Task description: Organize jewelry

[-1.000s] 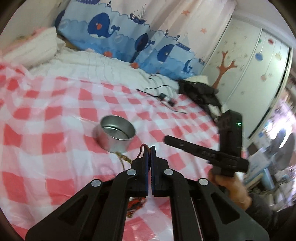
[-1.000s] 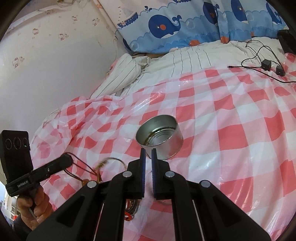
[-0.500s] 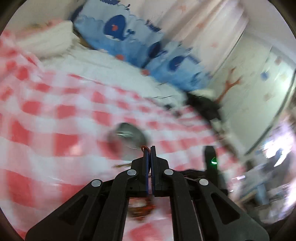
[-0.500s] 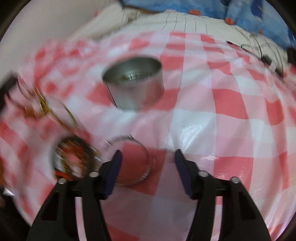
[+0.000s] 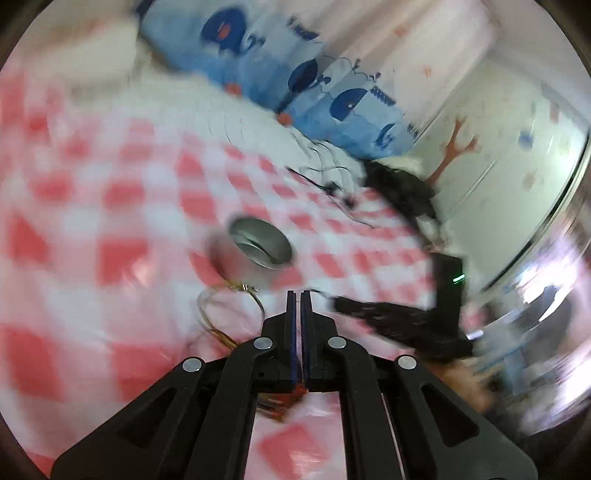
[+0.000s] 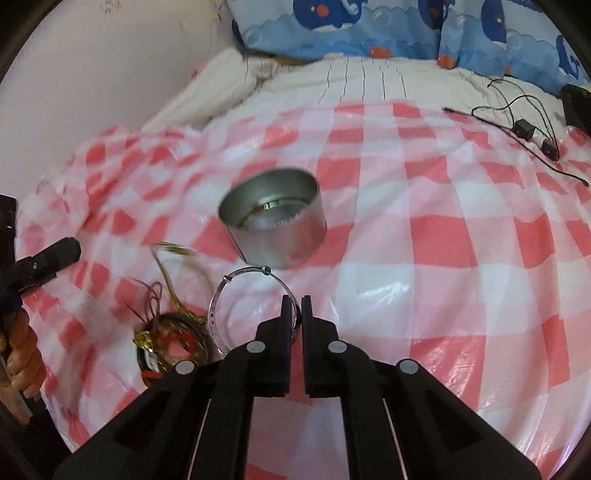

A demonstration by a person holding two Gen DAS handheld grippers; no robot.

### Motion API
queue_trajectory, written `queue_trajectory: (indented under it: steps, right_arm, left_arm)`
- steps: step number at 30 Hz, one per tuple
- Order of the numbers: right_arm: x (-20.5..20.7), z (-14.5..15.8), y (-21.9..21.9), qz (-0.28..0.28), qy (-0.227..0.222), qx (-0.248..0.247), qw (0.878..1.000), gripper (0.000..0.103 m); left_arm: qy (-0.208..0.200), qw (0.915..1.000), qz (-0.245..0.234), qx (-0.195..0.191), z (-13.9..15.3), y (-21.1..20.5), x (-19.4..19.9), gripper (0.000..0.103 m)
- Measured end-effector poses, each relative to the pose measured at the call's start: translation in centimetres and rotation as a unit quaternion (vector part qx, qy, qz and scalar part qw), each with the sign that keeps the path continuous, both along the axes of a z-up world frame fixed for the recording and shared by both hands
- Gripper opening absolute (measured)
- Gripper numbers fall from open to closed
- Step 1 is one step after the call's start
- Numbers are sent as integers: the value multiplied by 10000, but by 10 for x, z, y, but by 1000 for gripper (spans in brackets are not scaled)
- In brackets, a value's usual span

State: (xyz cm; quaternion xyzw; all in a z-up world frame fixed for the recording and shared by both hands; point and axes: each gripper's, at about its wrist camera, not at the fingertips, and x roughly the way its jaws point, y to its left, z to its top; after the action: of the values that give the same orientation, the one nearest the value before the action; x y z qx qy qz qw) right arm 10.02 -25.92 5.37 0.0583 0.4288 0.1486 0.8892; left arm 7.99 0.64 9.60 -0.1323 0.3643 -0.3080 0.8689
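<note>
A round silver tin [image 6: 273, 218] stands open on the red-and-white checked sheet [image 6: 461, 240]; it also shows in the blurred left wrist view as the tin [image 5: 258, 245]. Just in front of it, my right gripper [image 6: 296, 299] is shut on the right rim of a thin silver bangle [image 6: 218, 306]. A tangle of gold chain, dark bangles and red cord [image 6: 173, 332] lies to the bangle's left. My left gripper [image 5: 297, 293] is shut with nothing between its tips, and it hovers at the far left as the left gripper [image 6: 74, 245].
Black cables with small plugs [image 6: 524, 129] lie at the back right of the bed. White bedding and a blue whale-print curtain [image 6: 369, 22] close off the far side. A person's hand [image 6: 18, 354] holds the left gripper at the sheet's left edge.
My right gripper opened, dropped toward the sheet near the tin and shut on the silver bangle. The left wrist view swung and is blurred; its jaws stayed shut.
</note>
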Motion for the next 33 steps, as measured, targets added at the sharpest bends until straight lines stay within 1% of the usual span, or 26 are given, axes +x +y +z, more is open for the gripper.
queue_trajectory:
  steps: [1, 2, 3, 4, 5, 6, 7, 9, 10, 11, 12, 13, 14, 15, 16, 18, 20, 22, 23, 24, 25, 26, 27, 28, 29, 33]
  right_arm:
    - [0, 1, 0, -12, -14, 10, 10000, 5]
    - [0, 1, 0, -16, -2, 19, 10000, 5]
    - [0, 1, -1, -22, 5, 68, 10000, 5]
    - [1, 3, -2, -18, -4, 154, 9999, 6]
    - [2, 4, -3, -16, -24, 207, 9998, 6]
    - [2, 5, -5, -22, -60, 254, 9997, 6]
    - [1, 7, -5, -35, -98, 277, 9996, 6]
    - [1, 7, -7, -44, -111, 286, 9995, 6]
    - [1, 7, -8, -45, -110, 295, 9995, 6]
    - [1, 8, -7, -45, -116, 306, 9995, 6]
    - [1, 8, -8, -40, -125, 311, 9994, 6]
    - [1, 9, -7, -38, -136, 316, 9994, 6]
    - [1, 9, -8, -38, -138, 323, 9994, 6]
    - [1, 9, -7, -36, -135, 321, 9994, 6]
    - [1, 9, -7, -31, -131, 316, 9994, 6]
    - [0, 9, -8, -31, -130, 319, 9994, 6]
    - [0, 8, -8, -29, -111, 333, 9994, 6]
    - [1, 8, -8, -30, -108, 345, 9993, 7]
    - [1, 8, -8, -30, -106, 351, 9993, 7]
    - [1, 8, -8, -27, -104, 356, 9993, 7]
    - [1, 8, -8, -28, -105, 363, 9993, 8]
    - [1, 8, -8, -22, -108, 364, 9993, 8]
    - [0, 8, -8, -21, -112, 368, 9993, 8]
    - [0, 9, -8, -13, -125, 394, 9991, 8]
    - [0, 9, -8, -6, -137, 429, 9990, 8]
    - [-1, 11, -10, -6, -172, 469, 9988, 7]
  left_arm:
    - [162, 9975, 72, 679, -7, -10, 3, 2]
    - [280, 9952, 86, 933, -16, -13, 5, 2]
    - [527, 9970, 18, 570, -27, -10, 8, 2]
    - [702, 9975, -46, 22, -31, -5, 9, 2]
    - [616, 9980, -78, -125, -27, -6, 9, 2]
    - [327, 9995, -32, -17, -15, -9, 5, 2]
    - [322, 9994, 49, 91, -13, -10, 3, 2]
    - [565, 9978, 252, 235, -22, -8, 8, 2]
    - [758, 9962, 276, 329, -31, -8, 9, 3]
    - [1009, 9933, 203, 528, -41, -14, 10, 5]
    - [1051, 9920, 162, 677, -45, -14, 14, 11]
    - [1022, 9910, 122, 861, -48, -21, 14, 23]
    - [952, 9909, 86, 949, -49, -29, 16, 30]
    - [844, 9916, 91, 977, -48, -27, 20, 44]
    - [681, 9922, 108, 1040, -45, -26, 19, 54]
    - [410, 9899, 159, 1350, -45, -35, 20, 58]
    - [355, 9853, 222, 1656, -51, -44, 27, 59]
    - [444, 9835, 250, 1734, -58, -42, 33, 58]
    - [482, 9835, 230, 1728, -61, -43, 35, 56]
    - [522, 9834, 177, 1727, -63, -46, 36, 43]
    - [511, 9834, 146, 1737, -62, -36, 33, 17]
    - [507, 9819, 121, 1819, -62, -37, 31, 5]
    - [469, 9805, 117, 1905, -62, -37, 30, 1]
    - [470, 9825, 94, 1801, -60, -35, 29, 1]
    - [462, 9847, 89, 1680, -59, -31, 27, 1]
    - [211, 9939, 137, 1077, -37, -17, 20, 1]
